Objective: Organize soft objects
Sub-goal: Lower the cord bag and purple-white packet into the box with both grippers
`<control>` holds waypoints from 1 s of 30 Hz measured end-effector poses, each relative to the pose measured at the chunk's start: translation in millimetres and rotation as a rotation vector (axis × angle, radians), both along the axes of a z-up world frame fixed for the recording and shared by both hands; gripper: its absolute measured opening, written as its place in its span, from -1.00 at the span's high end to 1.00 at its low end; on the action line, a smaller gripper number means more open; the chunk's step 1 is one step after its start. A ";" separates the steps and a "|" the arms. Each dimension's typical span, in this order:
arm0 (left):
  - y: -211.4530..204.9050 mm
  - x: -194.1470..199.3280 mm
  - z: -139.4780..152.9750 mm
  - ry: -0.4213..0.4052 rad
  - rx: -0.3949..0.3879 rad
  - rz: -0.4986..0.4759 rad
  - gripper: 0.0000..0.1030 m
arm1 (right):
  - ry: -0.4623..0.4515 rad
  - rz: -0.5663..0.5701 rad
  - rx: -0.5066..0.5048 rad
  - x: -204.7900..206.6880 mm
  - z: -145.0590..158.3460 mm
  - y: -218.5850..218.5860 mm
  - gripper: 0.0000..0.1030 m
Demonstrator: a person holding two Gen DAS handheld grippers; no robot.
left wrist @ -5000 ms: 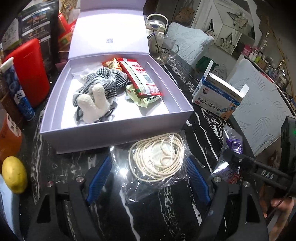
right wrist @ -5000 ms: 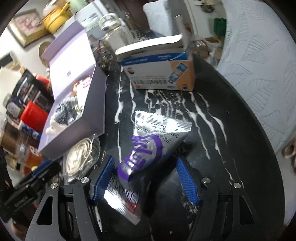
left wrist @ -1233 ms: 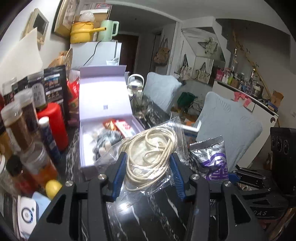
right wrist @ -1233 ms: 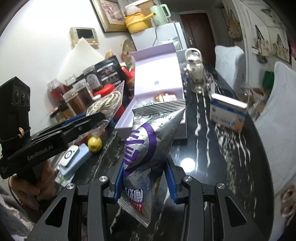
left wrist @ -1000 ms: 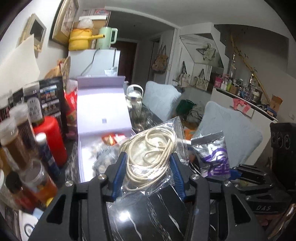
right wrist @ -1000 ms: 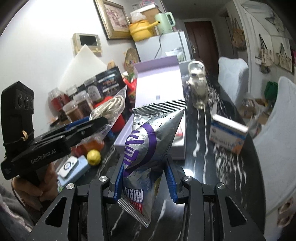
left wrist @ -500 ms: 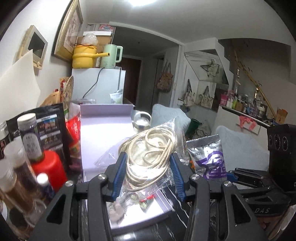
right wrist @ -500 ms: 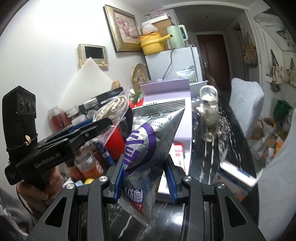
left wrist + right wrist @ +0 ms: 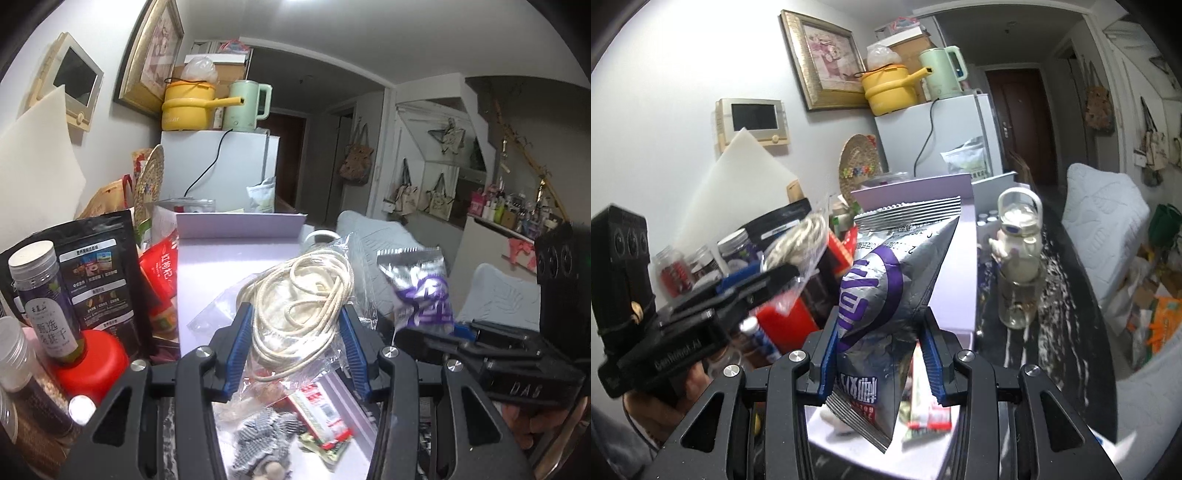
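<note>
rope bag: we see one clear bag of coiled cream rope (image 9: 299, 306), pinched between the left gripper (image 9: 297, 345) pads, standing up out of the jaws, long axis roughly upright, above the box.
snack pouch: one silver-purple pouch (image 9: 886, 295), clamped by the right gripper (image 9: 881, 356), long axis upright, sealed top edge up.
box: one open lilac box (image 9: 207, 273), lid raised; inside we count one checked soft toy (image 9: 262, 443) and one red-white packet (image 9: 321, 413).
bottle: one clear bottle (image 9: 1019, 266) right of the box.
</note>
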State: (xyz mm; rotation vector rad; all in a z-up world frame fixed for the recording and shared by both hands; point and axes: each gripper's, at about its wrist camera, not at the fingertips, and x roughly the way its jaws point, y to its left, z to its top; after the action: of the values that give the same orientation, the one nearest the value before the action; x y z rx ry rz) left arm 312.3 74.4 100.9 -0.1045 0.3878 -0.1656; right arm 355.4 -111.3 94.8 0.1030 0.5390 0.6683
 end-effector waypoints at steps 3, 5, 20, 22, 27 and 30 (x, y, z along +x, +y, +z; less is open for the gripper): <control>4.9 11.5 -9.1 0.022 0.015 0.017 0.10 | 0.007 0.007 0.004 15.1 -3.5 7.6 0.24; 9.1 20.4 -17.1 0.048 0.028 0.030 0.10 | 0.017 0.012 -0.001 24.9 -7.6 13.4 0.24; 7.2 76.7 -79.0 0.269 0.080 0.033 0.10 | 0.185 0.033 -0.080 79.5 -68.4 36.4 0.24; 4.5 81.6 -87.1 0.291 0.095 0.038 0.10 | 0.209 0.027 -0.093 85.5 -76.7 35.8 0.24; 3.1 92.2 -102.7 0.353 0.094 0.026 0.10 | 0.252 0.007 -0.118 97.5 -91.0 34.7 0.24; 2.4 97.9 -111.5 0.390 0.083 0.012 0.10 | 0.271 0.012 -0.129 101.8 -99.2 36.3 0.24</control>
State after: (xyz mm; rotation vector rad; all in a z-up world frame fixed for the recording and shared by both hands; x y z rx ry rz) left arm 410.2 76.7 -10.6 -0.0567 0.7823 -0.1166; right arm 457.2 -75.0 -4.4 0.0697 0.8428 0.6327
